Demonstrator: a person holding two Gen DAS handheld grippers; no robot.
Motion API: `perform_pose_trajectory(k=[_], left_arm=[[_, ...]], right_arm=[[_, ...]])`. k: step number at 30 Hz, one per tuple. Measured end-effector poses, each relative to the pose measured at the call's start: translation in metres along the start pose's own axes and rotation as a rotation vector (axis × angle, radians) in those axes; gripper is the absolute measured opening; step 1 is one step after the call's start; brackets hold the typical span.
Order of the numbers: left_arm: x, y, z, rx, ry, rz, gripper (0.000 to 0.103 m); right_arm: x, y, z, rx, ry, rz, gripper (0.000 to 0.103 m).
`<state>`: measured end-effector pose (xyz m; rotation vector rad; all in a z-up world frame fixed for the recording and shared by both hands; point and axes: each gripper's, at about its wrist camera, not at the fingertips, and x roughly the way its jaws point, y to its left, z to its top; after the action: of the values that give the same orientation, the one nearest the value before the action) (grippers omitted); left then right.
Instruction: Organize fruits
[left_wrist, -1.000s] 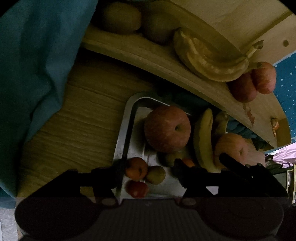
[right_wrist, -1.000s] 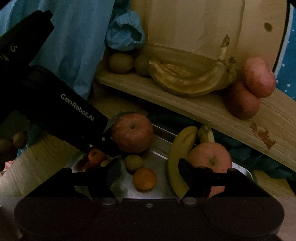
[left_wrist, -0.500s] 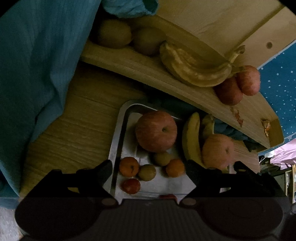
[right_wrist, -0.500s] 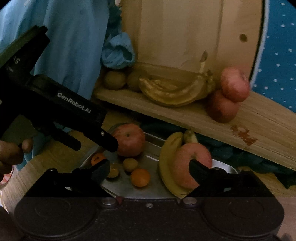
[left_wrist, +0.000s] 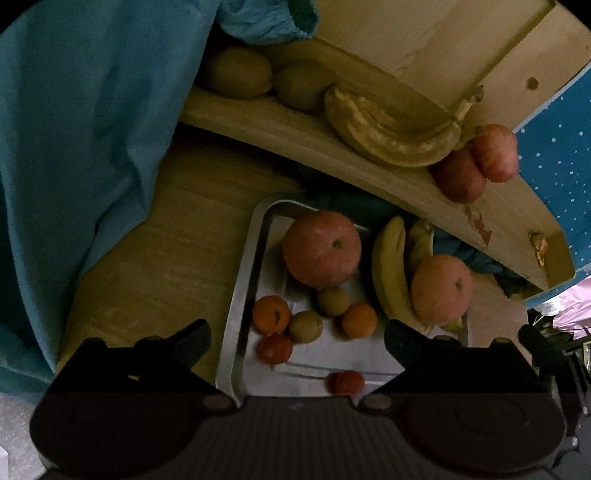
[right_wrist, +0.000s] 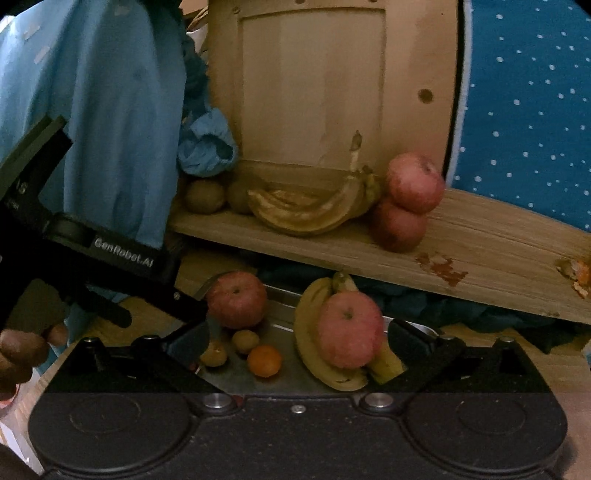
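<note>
A metal tray (left_wrist: 236, 295) on the wooden table holds two large apples (left_wrist: 321, 249) (left_wrist: 441, 288), bananas (left_wrist: 388, 273), two oranges (left_wrist: 270, 314), small kiwis (left_wrist: 306, 326) and small red fruits (left_wrist: 275, 348). My left gripper (left_wrist: 297, 339) hovers open above the tray's near end, holding nothing. In the right wrist view the right gripper (right_wrist: 299, 338) is open and empty, low in front of the tray (right_wrist: 236, 380), facing the apple on the bananas (right_wrist: 349, 330). The left gripper's black body (right_wrist: 122, 258) shows at the left. A wooden shelf (right_wrist: 480, 251) carries kiwis (right_wrist: 205, 195), old bananas (right_wrist: 310, 210) and two apples (right_wrist: 413, 182).
Blue cloth (left_wrist: 81, 129) hangs along the left side and a crumpled blue cloth (right_wrist: 207, 144) sits on the shelf's left end. A wooden panel (right_wrist: 314, 92) stands behind the shelf, with dotted blue fabric (right_wrist: 528, 92) at the right. A hand (right_wrist: 22, 354) grips the left tool.
Both grippers have opened wider and pulled back and up from the tray. More of the tray's fruit and the shelf behind it now shows.
</note>
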<state>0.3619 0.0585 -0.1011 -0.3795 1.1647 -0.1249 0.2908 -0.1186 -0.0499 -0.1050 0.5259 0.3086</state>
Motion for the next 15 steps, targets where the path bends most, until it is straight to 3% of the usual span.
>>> perform_pose_trajectory(k=[15], left_arm=[[-0.012,-0.013,-0.026,0.076,-0.014,0.063,0.103]], right_arm=[[-0.03,-0.018,-0.017,0.143,-0.058,-0.161,0.102]])
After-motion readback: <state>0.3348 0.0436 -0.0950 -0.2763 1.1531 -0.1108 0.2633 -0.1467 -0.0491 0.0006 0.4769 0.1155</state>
